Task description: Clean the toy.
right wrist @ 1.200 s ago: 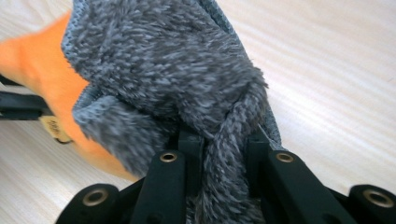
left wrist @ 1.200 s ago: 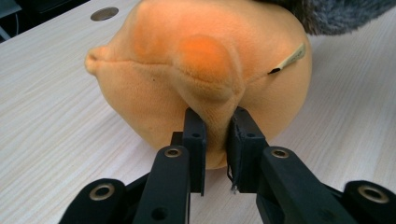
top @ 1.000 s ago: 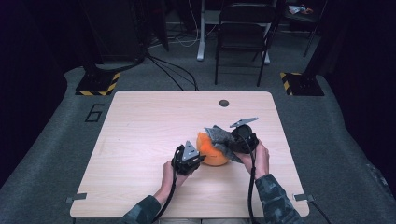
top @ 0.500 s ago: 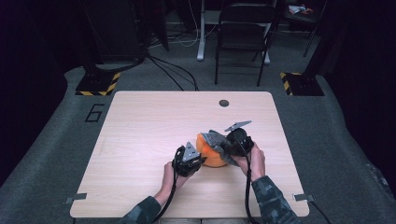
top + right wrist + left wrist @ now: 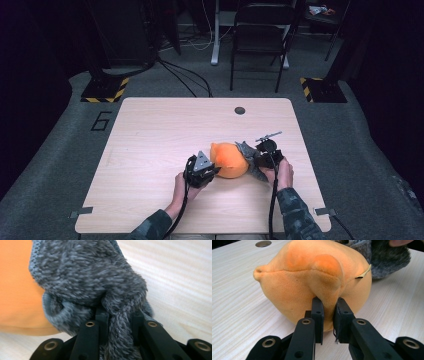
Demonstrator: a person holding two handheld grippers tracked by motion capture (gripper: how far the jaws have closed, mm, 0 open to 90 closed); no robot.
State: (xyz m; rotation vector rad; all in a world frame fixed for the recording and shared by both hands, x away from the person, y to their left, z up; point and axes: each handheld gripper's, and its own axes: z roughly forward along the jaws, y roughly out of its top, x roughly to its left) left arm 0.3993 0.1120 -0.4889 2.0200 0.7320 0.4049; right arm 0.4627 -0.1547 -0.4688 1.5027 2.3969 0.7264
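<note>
The left gripper (image 5: 328, 315) pinches the soft round orange plush toy (image 5: 312, 282); the right gripper (image 5: 119, 320) pinches its fuzzy grey knit cover (image 5: 87, 277) on the pale wooden tabletop (image 5: 150, 135).

Looks like a lab or studio recording space, not anyone's home. Dark room with grey carpet (image 5: 60, 165), one light wood table (image 5: 150, 130) with a cable hole (image 5: 240, 110) near its far edge, and a "6" (image 5: 101, 121) marked on the floor off its far left corner. Hazard-striped stand bases (image 5: 106, 90), loose cables (image 5: 187, 80) and a folding chair (image 5: 260, 37) sit behind.
</note>
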